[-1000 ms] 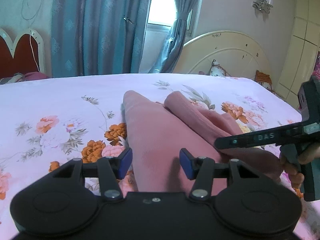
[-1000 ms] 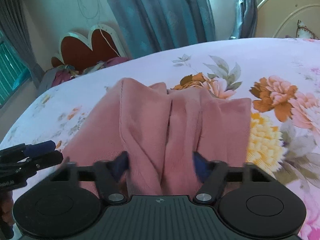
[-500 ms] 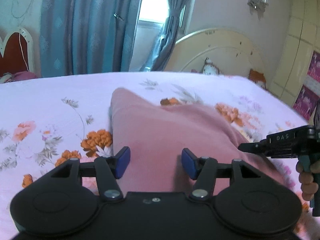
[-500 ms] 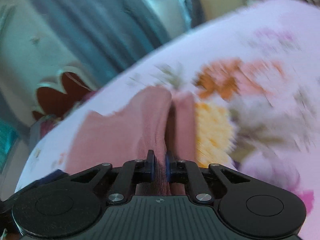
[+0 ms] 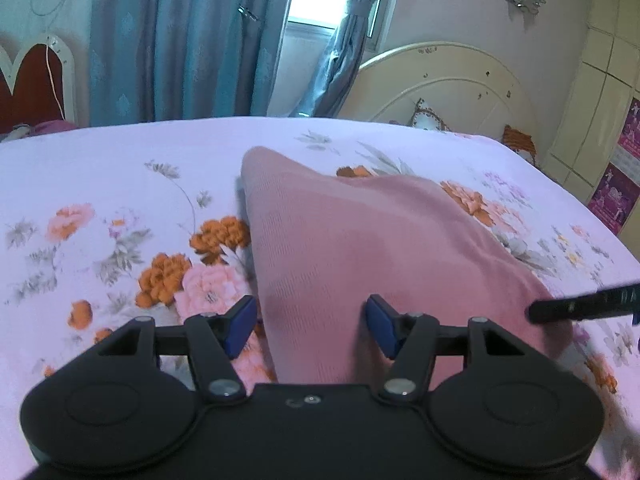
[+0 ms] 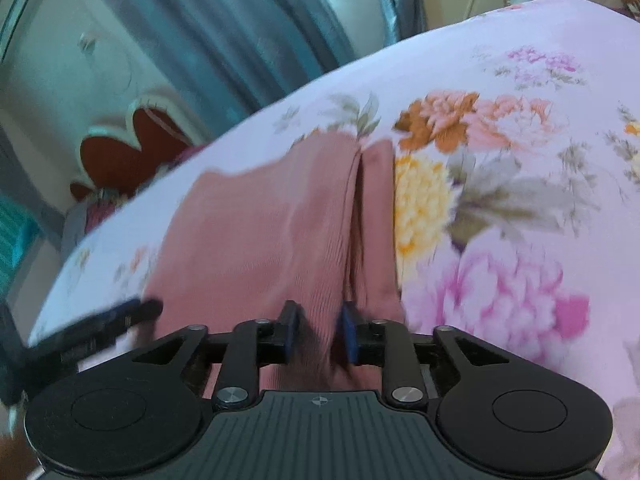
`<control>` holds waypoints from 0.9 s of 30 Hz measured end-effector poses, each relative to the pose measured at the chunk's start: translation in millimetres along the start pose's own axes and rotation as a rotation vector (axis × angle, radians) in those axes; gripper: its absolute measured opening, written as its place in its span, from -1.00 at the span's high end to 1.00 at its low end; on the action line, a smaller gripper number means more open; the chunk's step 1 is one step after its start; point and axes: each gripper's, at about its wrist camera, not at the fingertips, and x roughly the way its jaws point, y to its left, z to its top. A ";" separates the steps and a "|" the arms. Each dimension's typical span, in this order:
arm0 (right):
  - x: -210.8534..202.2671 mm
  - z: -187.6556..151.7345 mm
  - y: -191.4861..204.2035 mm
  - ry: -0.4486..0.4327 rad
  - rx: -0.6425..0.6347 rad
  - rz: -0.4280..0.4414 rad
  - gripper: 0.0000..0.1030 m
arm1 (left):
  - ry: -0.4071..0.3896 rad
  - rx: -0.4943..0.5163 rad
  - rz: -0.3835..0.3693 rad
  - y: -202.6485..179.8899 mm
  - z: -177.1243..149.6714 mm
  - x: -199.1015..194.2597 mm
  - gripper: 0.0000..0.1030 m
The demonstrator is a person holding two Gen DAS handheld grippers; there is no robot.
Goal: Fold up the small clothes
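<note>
Floral bedsheet [image 5: 120,184], pink garment [image 5: 340,248] on it

A floral bedsheet [image 5: 120,184] lies before blue curtains [image 5: 172,40] (tied back beside a cream headboard [image 5: 452,88]).

Pink ribbed garment [image 5: 360,240] lies folded lengthwise on floral bedsheet [image 5: 100,200].
</note>
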 end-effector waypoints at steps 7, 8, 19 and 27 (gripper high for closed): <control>-4.3 -12.1 12.2 -0.021 -0.093 -0.109 0.94 | 0.009 0.019 -0.011 -7.9 -0.9 2.1 -0.14; -12.8 -12.5 10.5 -0.049 -0.091 -0.132 0.94 | 0.007 0.014 -0.020 -9.1 0.3 1.3 -0.14; -20.3 3.8 7.6 -0.073 -0.095 -0.101 0.23 | -0.013 -0.026 -0.034 -3.3 15.8 -1.0 -0.22; 44.1 74.6 1.7 -0.094 -0.060 -0.110 0.20 | -0.032 -0.108 -0.017 17.2 50.8 31.7 -0.21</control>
